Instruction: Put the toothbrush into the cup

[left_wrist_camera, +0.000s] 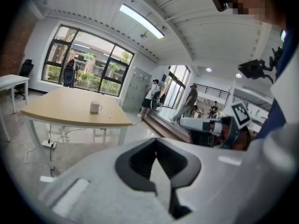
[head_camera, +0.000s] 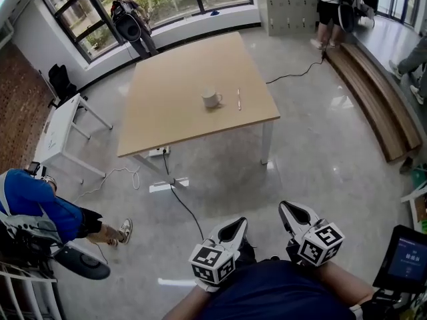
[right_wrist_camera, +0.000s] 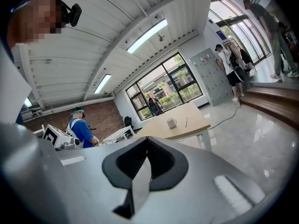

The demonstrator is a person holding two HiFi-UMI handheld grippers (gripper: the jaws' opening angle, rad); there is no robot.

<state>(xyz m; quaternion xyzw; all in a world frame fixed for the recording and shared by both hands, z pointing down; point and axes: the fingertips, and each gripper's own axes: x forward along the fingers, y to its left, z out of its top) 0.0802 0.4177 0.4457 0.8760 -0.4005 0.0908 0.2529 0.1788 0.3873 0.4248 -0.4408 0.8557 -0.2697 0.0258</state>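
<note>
Plainly, the left gripper (head_camera: 232, 228) and right gripper (head_camera: 295, 213) have their fingers pressed together (nothing between them). The toothbrush (head_camera: 238, 99), beside the cup (head_camera: 211, 99) on the bench (head_camera: 173, 112), shows only as a sliver.

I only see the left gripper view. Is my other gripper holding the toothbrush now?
Observer: No, the right gripper has its jaws shut together with nothing between them.
Operator: Is anybody near me?
Observer: Yes, a person in a blue top is off to your left.
Operator: And on my right?
Observer: A blue-lit screen stands close beside you there.
</note>
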